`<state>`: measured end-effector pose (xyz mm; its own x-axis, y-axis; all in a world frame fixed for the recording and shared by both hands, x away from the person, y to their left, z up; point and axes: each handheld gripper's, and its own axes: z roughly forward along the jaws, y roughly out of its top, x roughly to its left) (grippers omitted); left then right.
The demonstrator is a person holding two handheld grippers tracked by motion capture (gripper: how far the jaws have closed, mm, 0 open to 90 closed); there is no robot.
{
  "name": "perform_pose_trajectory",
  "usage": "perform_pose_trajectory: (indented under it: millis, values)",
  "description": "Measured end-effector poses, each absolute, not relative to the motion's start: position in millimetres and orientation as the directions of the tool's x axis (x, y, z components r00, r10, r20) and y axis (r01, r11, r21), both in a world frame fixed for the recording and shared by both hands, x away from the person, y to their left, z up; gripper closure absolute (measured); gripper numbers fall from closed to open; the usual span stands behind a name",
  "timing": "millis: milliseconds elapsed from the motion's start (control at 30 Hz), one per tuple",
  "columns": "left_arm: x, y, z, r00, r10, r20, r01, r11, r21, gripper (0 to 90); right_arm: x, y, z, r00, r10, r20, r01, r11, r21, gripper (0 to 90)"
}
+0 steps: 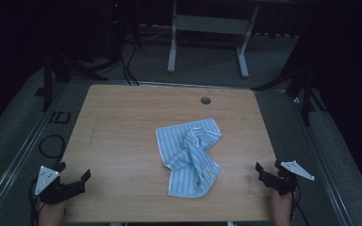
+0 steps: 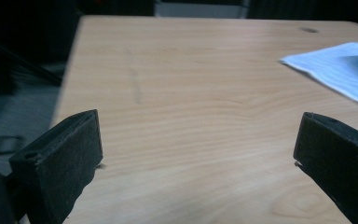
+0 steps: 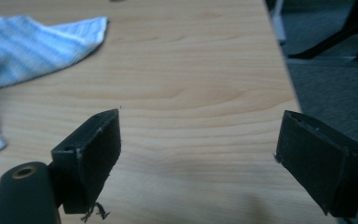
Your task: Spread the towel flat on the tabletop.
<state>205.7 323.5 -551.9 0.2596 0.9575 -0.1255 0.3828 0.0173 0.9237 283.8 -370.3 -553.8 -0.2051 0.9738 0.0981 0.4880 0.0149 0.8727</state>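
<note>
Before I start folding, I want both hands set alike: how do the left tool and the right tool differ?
The left tool sits near the wooden table's left front corner, farther from the blue striped towel; the right tool sits at the right edge, nearer it. Both are open and empty.

Crumpled blue-and-white striped towel (image 1: 189, 154), partly folded over itself, flat mid-table.
</note>
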Motion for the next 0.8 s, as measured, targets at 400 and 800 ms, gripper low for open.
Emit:
perform_pose_trajectory:
  millis: [400, 800]
  values:
    - [217.9, 326.3, -545.2, 0.352, 0.931, -0.095, 0.558, -0.128, 0.820, 1.1, 292.9, -368.7, -546.8, -0.307, 0.947, 0.090, 0.559, 0.103, 0.823, 14.2]
    - [230.1, 300.5, -519.3, 0.509, 0.859, -0.059, 0.750, -0.409, 0.520, 3.7, 302.7, -371.8, -529.3, -0.527, 0.845, 0.088, 0.672, 0.351, 0.653, 14.5]
